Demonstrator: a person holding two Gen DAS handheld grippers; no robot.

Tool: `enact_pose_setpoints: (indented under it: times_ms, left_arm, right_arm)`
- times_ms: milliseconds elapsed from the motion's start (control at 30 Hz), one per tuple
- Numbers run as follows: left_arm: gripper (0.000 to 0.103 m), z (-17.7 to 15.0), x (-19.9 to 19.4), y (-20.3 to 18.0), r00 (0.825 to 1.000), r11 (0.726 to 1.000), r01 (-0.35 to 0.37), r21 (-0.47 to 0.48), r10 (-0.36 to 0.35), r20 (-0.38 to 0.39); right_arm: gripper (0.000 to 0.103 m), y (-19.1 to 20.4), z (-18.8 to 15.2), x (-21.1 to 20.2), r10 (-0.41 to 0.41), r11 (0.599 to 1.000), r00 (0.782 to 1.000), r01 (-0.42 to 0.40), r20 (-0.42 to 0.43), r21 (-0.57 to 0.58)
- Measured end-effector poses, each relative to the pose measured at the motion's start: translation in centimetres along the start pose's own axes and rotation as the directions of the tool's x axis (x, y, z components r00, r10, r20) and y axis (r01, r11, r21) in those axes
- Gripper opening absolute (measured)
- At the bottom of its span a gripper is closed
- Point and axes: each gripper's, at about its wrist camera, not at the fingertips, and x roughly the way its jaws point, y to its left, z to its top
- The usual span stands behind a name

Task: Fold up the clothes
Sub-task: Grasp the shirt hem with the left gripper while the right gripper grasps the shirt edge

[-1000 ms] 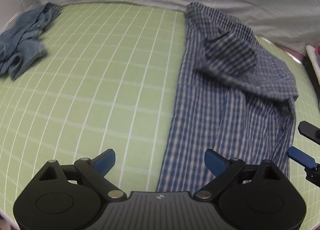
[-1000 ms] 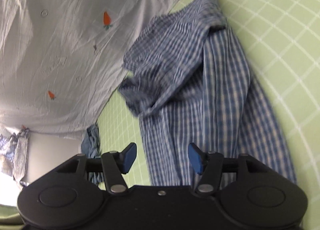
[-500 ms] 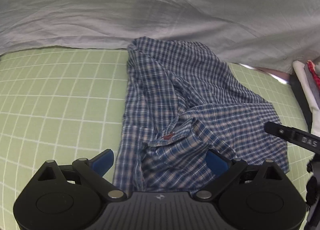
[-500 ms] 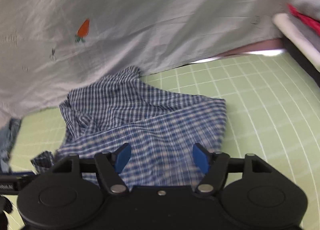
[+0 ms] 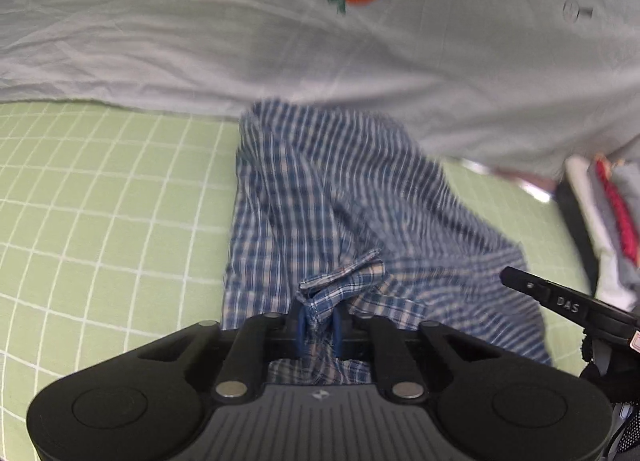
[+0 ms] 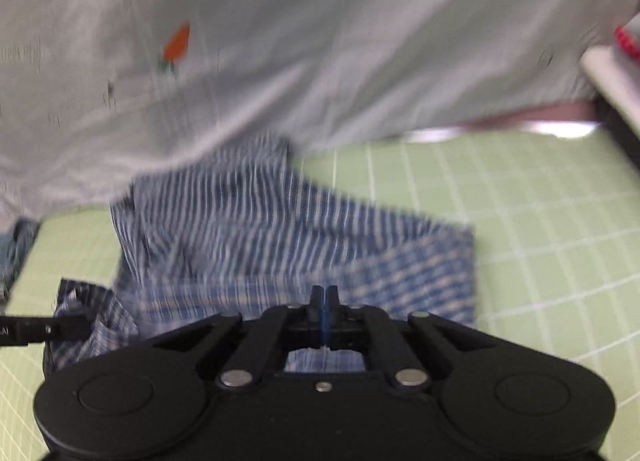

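A blue plaid shirt point(image 5: 340, 201) lies crumpled on the green grid mat point(image 5: 100, 201). My left gripper point(image 5: 319, 321) is closing, and its pads pinch a bunched fold at the shirt's near edge. In the right wrist view the shirt point(image 6: 280, 229) is blurred. My right gripper point(image 6: 324, 301) has its fingers pressed together at the near hem, with plaid cloth running under them. The right gripper's finger point(image 5: 560, 303) reaches in from the right in the left wrist view. The left gripper's finger point(image 6: 40, 329) shows at the left edge of the right wrist view.
A white sheet with carrot prints point(image 5: 280, 41) hangs along the back of the mat. Folded clothes point(image 5: 612, 213) are stacked at the right edge. A blue denim garment point(image 6: 16, 245) lies at the far left. Bare mat point(image 6: 540, 221) stretches to the right of the shirt.
Both grippers came in over the shirt's near edge and went from wide open to shut. The left now pinches a bunched fold. The shirt has shifted and crumpled.
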Motion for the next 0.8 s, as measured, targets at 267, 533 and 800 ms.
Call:
enact_pose_setpoints:
  times_ms: [267, 533, 800]
  left_arm:
    - [0.011, 1.1, -2.3, 2.2, 0.999, 0.997, -0.017, -0.078, 0.019, 0.034]
    - [0.011, -1.0, -1.7, 4.5, 0.998, 0.986, -0.052, -0.158, 0.049, -0.025]
    - [0.011, -2.0, -0.7, 5.2, 0.997, 0.982, -0.062, -0.177, 0.053, -0.053]
  right_arm:
    - [0.029, 0.1, 2.0, 0.0, -0.036, 0.999, 0.998, 0.035, -0.045, -0.006]
    - [0.067, 0.7, -1.1, 3.0, -0.174, 0.984, 0.979, 0.168, -0.105, -0.058]
    - [0.078, -1.3, -1.6, 3.3, -0.3, 0.953, 0.951, 0.296, -0.07, -0.063]
